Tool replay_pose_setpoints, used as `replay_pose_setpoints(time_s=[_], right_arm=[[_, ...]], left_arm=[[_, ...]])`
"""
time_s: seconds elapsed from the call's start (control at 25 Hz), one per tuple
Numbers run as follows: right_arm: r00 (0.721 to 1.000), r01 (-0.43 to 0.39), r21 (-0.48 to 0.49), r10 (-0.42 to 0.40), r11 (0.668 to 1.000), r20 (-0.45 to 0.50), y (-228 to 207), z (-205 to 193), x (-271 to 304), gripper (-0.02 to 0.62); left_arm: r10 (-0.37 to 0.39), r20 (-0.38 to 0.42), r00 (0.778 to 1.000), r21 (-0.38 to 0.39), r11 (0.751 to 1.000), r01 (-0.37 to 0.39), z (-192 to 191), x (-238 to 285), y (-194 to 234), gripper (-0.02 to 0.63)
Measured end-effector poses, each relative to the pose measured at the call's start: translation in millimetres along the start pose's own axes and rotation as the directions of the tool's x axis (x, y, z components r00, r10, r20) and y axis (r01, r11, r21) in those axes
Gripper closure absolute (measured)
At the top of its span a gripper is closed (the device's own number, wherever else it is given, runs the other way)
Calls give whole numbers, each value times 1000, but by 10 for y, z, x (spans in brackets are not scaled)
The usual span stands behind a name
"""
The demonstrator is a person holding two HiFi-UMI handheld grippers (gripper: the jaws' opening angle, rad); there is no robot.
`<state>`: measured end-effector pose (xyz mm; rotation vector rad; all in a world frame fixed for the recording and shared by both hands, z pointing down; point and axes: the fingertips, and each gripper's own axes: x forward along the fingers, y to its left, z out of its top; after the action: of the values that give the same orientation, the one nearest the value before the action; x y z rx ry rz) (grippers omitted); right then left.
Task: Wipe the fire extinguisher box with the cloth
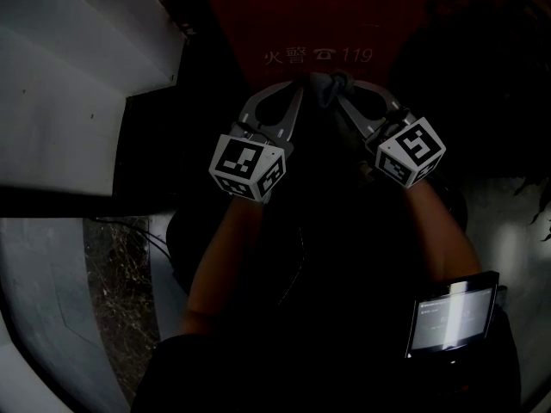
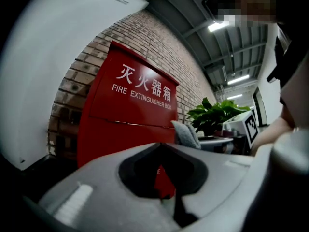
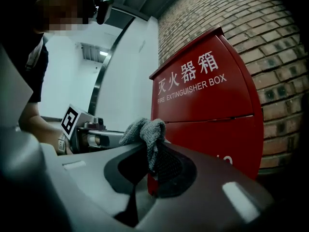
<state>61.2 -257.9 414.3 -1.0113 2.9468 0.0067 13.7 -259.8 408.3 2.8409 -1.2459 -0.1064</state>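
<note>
Red fire extinguisher box: the front reads "灭火器箱 / FIRE EXTINGUISHER BOX", and lower down "火警 119" with a phone symbol. It backs onto a brick wall.

The grey cloth is bunched in the right tongs, which pinch it tight just in front of the box's lower panel. Can't tell whether it touches the panel. The left tongs are pressed together with nothing between them, just beside the cloth, tips aimed at the box.

Around the box:
- A potted plant sits past its edge on the right-tongs side.
- A white wall is on the opposite side.
- A small lit screen sits by the right forearm, well back from the box.

The box front above the tongs is unobstructed. The head view is very dark in front of the box.
</note>
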Motion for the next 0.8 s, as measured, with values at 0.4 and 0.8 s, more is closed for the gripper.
replay_pose_setpoints(time_s=[0.4, 0.8], right_arm=[[1000, -2, 4, 2, 1000, -23, 33, -85, 13, 565], [1000, 5, 6, -4, 1000, -11, 24, -35, 14, 565]], left_arm=[[-4, -13, 1000, 19, 1000, 4, -14, -13, -38, 603], [-4, -17, 1000, 12, 1000, 5, -23, -4, -28, 603]])
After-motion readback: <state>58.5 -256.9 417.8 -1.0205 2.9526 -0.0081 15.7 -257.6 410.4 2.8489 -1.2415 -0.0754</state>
